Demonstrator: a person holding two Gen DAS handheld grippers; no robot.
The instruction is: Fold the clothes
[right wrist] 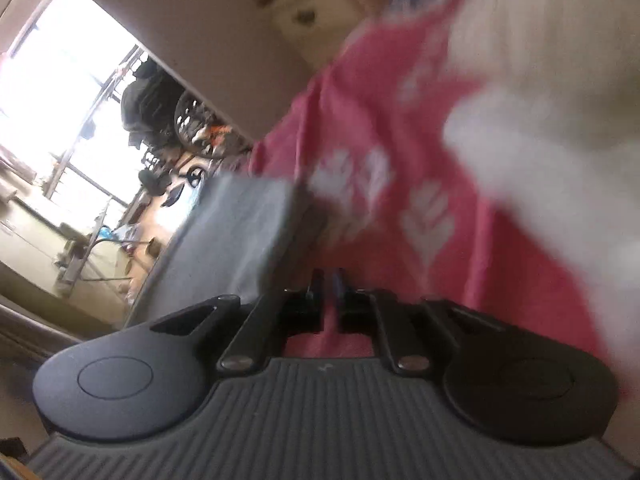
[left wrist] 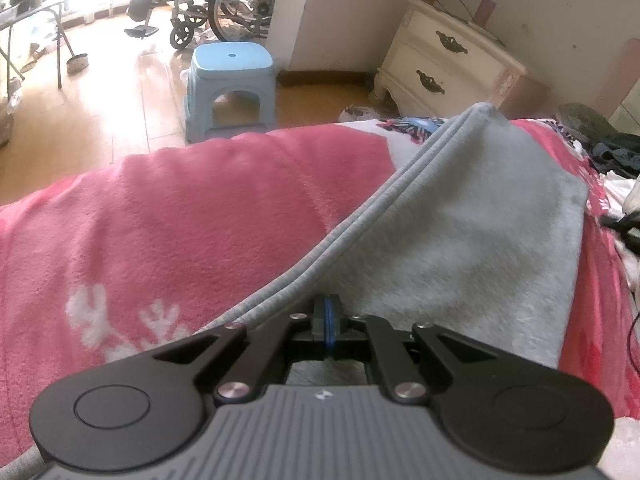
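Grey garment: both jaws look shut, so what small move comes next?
Probably carry the right gripper across to lay its corner down; the left gripper pins the grey garment on the pink blanket, the right view is blurred.

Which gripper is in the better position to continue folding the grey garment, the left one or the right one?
Left, probably. The left gripper sits shut right over the grey garment, near its ribbed edge. The right gripper is nearly shut over the pink blanket, beside the garment.

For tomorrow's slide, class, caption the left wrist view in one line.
Left gripper shut, resting on a grey garment lying on a pink blanket.
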